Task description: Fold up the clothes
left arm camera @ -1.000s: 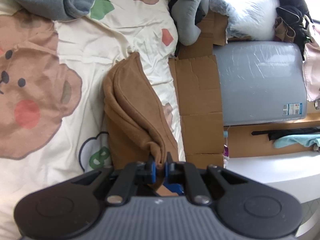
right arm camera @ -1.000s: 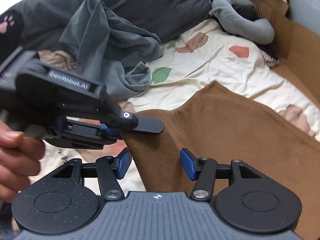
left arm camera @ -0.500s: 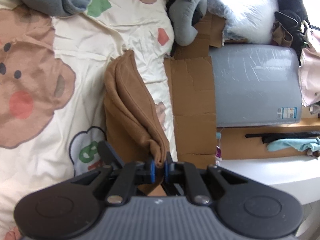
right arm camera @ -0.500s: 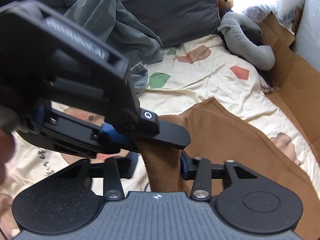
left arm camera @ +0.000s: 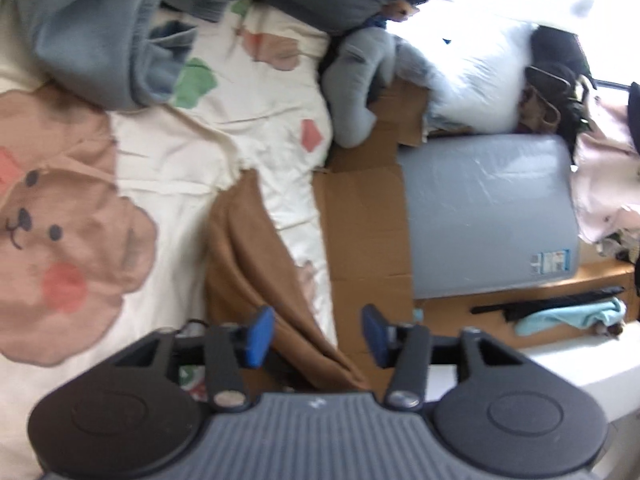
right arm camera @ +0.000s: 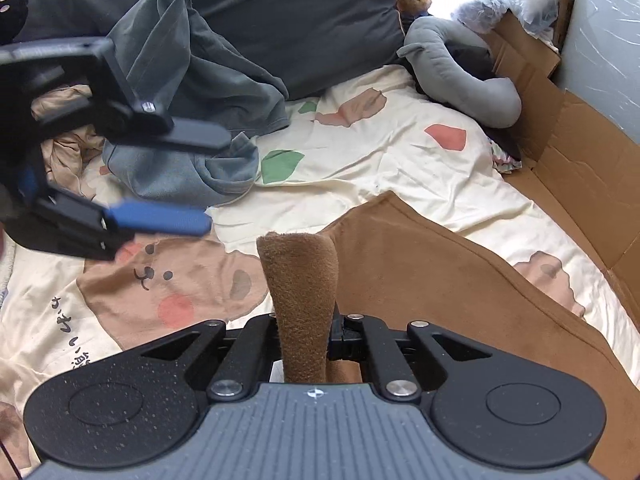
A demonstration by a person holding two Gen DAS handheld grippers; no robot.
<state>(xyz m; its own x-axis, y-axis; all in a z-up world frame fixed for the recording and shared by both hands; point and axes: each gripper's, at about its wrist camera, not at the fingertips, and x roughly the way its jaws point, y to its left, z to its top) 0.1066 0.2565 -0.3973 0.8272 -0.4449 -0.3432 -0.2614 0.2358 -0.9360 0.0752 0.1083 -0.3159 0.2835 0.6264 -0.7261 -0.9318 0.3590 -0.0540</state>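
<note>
Handed over since a second ago: the left claw (left arm camera: 316, 336), which had pinched the brown garment (right arm camera: 460, 280), now has its jaws opening with cloth lying loose between them, while the right claw (right arm camera: 306, 330), then apart, is closing and already clamps a rolled corner of that garment, which stands up at lower centre of the right wrist view. In that view the left claw (right arm camera: 200, 180) hangs at the left edge, clear of the cloth.

To do this fold well, I judge the right claw should keep its pinch firm and carry the corner across in one smooth sweep, low over the bed sheet (right arm camera: 380, 160), so the layers stay aligned; the left claw could then take the opposite edge to hold it taut.

Beyond the garment, which lies on the sheet at centre and lower right, a grey pile of clothes (right arm camera: 192, 120) sits at upper left and a grey plush toy (right arm camera: 460, 76) at upper right.

The right claw's pads are hidden behind the cloth. The garment's near edge is cut off by the claw body, so its full shape cannot be told. The left wrist view is blurred.
</note>
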